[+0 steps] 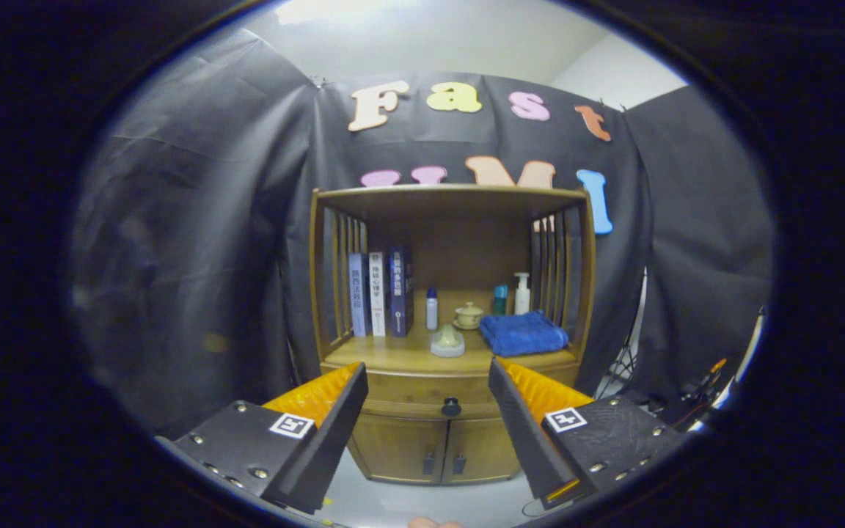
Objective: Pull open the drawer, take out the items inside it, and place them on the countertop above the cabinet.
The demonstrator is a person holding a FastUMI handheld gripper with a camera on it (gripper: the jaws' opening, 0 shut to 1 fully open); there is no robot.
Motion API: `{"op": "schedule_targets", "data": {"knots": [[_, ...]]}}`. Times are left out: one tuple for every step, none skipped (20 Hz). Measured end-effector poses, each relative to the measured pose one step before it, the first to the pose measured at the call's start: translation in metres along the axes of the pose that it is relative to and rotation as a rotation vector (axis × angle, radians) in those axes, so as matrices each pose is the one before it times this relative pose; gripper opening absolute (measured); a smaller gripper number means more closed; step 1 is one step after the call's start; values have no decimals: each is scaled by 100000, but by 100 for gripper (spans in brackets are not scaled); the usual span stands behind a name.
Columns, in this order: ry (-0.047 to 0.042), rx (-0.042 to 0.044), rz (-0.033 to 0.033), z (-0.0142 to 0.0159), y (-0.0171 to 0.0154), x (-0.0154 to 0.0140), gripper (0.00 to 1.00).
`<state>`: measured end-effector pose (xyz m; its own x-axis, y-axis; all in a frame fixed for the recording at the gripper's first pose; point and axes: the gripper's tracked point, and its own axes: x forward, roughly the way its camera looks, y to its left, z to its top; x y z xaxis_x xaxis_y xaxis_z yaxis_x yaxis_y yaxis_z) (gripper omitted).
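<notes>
A wooden cabinet [452,220] stands straight ahead against the black cloth wall. Its drawer [430,387] is closed, with a dark round knob [451,405] at the middle of its front. The drawer's contents are hidden. The countertop [393,356] above the drawer forms the floor of an open shelf. My gripper [428,374] is open, held well back from the cabinet, and the knob shows in the gap between the two fingers. Nothing is between them.
On the countertop stand three books [380,293], a small white bottle [431,308], a pale funnel-shaped piece [447,342], a lidded cup on a saucer [468,315], a teal bottle, a pump bottle [522,293] and a folded blue towel [524,334]. Two cabinet doors [441,447] sit below the drawer.
</notes>
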<state>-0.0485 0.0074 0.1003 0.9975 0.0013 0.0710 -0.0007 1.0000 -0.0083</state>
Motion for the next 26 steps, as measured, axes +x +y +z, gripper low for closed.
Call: {"op": "schedule_targets", "data": {"knots": [[-1092,-580,-332,772,-27,-473,99],[-463,88,-699,621,-89,-288,99],[-355,134,-1067,338,-345,-424,99],[-445,829,30,395,-54,-187,99],[-244,929,260,123,49,-71,99],[464,749,189,-88,-143,-49,99],[1043,406,-142,-486,-251,129,99],[928,279,69,-337,-160,91,99],[1033,121,-475,-482,-246,92,99],[766,-62,-131,-391,-200,138,99],[753,154,-56,-386,-69,41,99],[304,122,105,-254,-45,45,99],[627,187,113,-400,-43,137,99],[842,306,331,-402,29,19,99],[625,223,669,-322,148,20,99],[1277,202,73,-492,-2,104,99],[530,-15,-276,-277,-117,23,99],[-41,-145,90,-84,-61,82,99],[415,-97,-40,-268,26,77,99],[635,176,309,-206,44,81,99],[360,374,283,-119,36,29,99],[-39,214,64,-12,11,47,99],[-133,-5,-156,-64,-157,16,99],[-329,-287,288,29,12,26,99],[-277,-420,205,-102,49,-73,99],[-502,-501,710,-22,93,-61,99]]}}
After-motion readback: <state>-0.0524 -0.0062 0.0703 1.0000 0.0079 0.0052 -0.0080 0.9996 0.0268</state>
